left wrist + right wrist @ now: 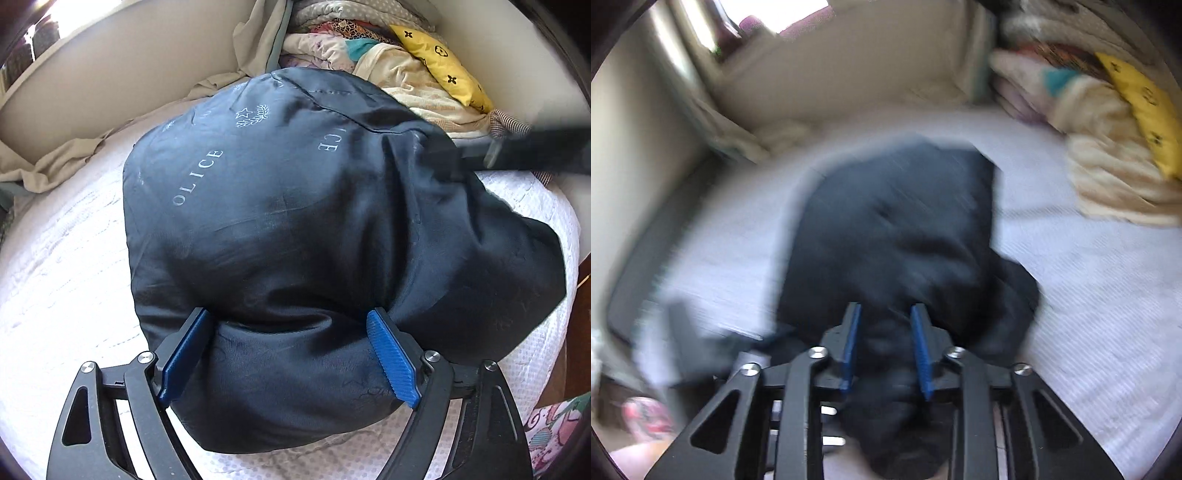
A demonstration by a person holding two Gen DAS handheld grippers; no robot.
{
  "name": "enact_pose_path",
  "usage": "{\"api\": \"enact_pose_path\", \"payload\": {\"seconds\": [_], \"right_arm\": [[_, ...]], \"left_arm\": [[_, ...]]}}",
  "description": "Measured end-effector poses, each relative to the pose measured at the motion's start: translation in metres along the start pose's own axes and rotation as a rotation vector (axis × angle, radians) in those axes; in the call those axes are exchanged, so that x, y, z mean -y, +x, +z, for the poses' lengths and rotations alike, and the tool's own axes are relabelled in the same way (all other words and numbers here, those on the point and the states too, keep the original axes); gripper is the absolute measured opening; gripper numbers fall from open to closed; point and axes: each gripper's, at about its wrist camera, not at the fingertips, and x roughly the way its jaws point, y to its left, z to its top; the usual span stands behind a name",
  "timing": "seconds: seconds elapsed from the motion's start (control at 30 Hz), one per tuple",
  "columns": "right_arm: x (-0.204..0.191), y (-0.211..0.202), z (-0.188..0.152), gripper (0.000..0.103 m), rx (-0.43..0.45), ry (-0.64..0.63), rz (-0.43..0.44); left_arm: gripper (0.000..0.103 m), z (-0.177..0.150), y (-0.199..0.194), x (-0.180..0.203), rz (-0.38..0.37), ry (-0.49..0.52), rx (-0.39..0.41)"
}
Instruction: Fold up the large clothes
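Observation:
A dark navy padded jacket with pale "POLICE" lettering lies bunched on a white bed. My left gripper stands wide around the jacket's thick near fold, with both blue pads against the fabric. In the blurred right wrist view the same jacket lies on the bed. My right gripper has its blue pads closed in on a fold of the dark fabric. A blurred dark bar crosses the upper right of the left wrist view.
A heap of folded blankets and clothes with a yellow patterned pillow sits at the bed's far right. Beige cloth is rumpled along the headboard on the left. A floral item lies off the bed's right edge.

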Motion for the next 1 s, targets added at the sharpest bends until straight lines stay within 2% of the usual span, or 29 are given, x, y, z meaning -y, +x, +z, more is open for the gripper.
{"api": "enact_pose_path", "payload": {"seconds": [0.1,0.33,0.53,0.77,0.83,1.0], "right_arm": [[0.011,0.026,-0.007,0.018,-0.066,0.003,-0.050],[0.024,0.067,-0.014,0.016,-0.128,0.045,-0.108],[0.030,0.098,-0.018,0.015,-0.132,0.053,-0.130],[0.017,0.116,-0.020,0.014,-0.112,0.015,-0.210],[0.019,0.121,-0.017,0.014,-0.106,0.021,-0.203],[0.037,0.124,-0.009,0.013,-0.112,0.110,-0.121]], "left_arm": [[0.092,0.002,0.000,-0.002,-0.022,0.002,-0.003],[0.100,0.002,0.003,0.008,-0.041,0.045,0.003],[0.102,-0.002,0.006,0.014,-0.046,0.066,0.019],[0.102,-0.002,0.007,0.018,-0.055,0.075,0.035],[0.102,-0.001,0.008,0.020,-0.049,0.085,0.039],[0.102,0.001,0.011,0.026,-0.008,0.089,0.035]]}}
